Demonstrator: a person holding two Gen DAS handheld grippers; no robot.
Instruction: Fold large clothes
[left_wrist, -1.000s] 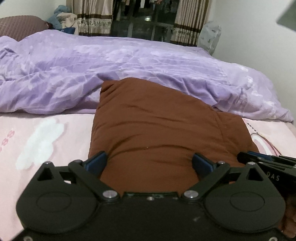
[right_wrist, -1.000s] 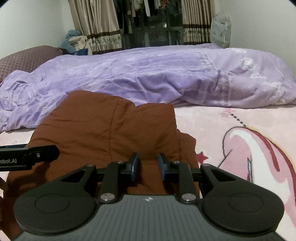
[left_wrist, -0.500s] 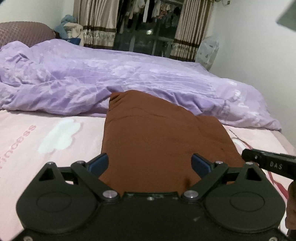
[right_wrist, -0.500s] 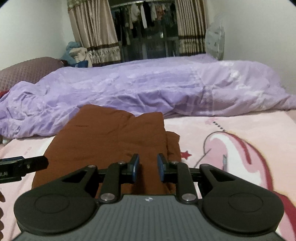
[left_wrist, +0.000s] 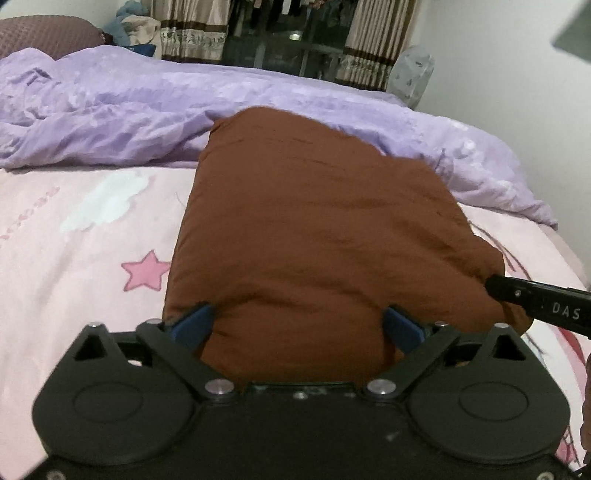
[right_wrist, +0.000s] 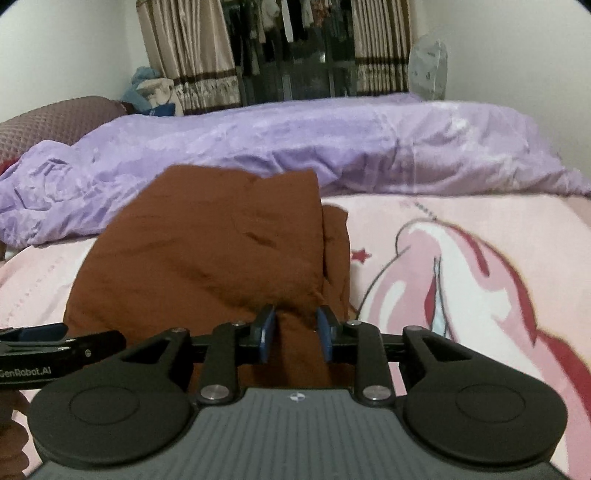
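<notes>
A pink printed bedsheet (left_wrist: 92, 258) covers the bed, with a rumpled purple quilt (left_wrist: 147, 110) heaped along its far side. On the sheet, its far edge against the quilt, lies a brown garment (left_wrist: 314, 229), folded into a thick, puffy rectangle with soft creases; a second layer peeks out along its right side. The left gripper (left_wrist: 299, 325) has its jaws spread wide around the garment's near edge. The right gripper (right_wrist: 295, 328) has just been opening, with a bunch of brown cloth between its blue pads; whether they still pinch it is unclear.

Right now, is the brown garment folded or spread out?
Folded: the brown garment lies as a thick compact bundle with stacked layers along its right edge.
</notes>
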